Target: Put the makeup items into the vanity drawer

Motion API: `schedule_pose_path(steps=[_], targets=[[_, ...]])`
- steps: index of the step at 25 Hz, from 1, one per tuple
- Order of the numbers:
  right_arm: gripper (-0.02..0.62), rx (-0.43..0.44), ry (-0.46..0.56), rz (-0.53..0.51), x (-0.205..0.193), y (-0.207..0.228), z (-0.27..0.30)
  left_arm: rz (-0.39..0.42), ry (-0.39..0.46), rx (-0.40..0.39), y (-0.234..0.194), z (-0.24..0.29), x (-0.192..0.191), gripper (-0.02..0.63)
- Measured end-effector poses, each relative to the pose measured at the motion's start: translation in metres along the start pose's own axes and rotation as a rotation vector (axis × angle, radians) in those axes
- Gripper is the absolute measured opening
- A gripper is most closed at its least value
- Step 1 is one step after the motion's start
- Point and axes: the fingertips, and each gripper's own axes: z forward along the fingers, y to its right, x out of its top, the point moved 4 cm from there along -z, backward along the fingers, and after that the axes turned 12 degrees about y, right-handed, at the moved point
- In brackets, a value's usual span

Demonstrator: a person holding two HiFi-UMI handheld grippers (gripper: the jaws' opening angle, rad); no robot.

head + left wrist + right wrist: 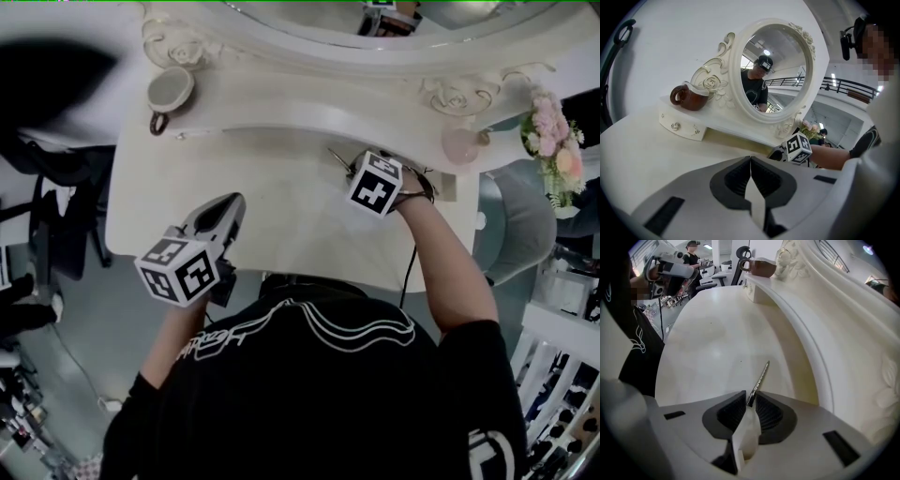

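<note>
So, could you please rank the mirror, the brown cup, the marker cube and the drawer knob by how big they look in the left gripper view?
1. mirror
2. brown cup and marker cube: they look about alike, so I won't rank them
3. drawer knob

The right gripper (751, 401) has its jaws closed on the near end of a thin, silvery metal stick with a ridged edge (761, 375), which points out over the cream-white vanity tabletop (708, 343). A brown glazed mug (759, 266) stands far off, beside the carved white mirror frame (843, 319).
</note>
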Motion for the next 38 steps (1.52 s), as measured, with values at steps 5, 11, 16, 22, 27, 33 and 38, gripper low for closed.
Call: schedule_pose_path(steps=[5,11,16,22,27,33,38], targets=[[0.061,0.006,0.009,0.040,0.002,-0.001,-0.001,0.000,-0.004,0.002,-0.002,-0.001,0.000,0.023],[0.058,0.022,0.044,0.085,0.006,-0.008,-0.004,0.005,-0.012,-0.007,0.000,-0.001,-0.001,0.023],[0.057,0.019,0.084,0.119,0.008,-0.016,-0.024,0.017,-0.016,-0.026,0.006,0.000,-0.001,0.023],[0.057,-0.014,0.160,0.122,0.006,-0.024,-0.065,0.033,-0.023,-0.063,0.025,0.007,-0.002,0.023],[0.057,-0.086,0.190,0.140,-0.014,-0.020,-0.104,0.049,-0.039,-0.110,0.045,0.023,-0.005,0.023],[0.057,-0.154,0.171,0.159,-0.053,-0.012,-0.143,0.075,-0.060,-0.166,0.074,0.046,-0.008,0.023],[0.057,-0.180,0.107,0.177,-0.098,-0.002,-0.159,0.086,-0.076,-0.196,0.091,0.063,-0.012,0.023]])
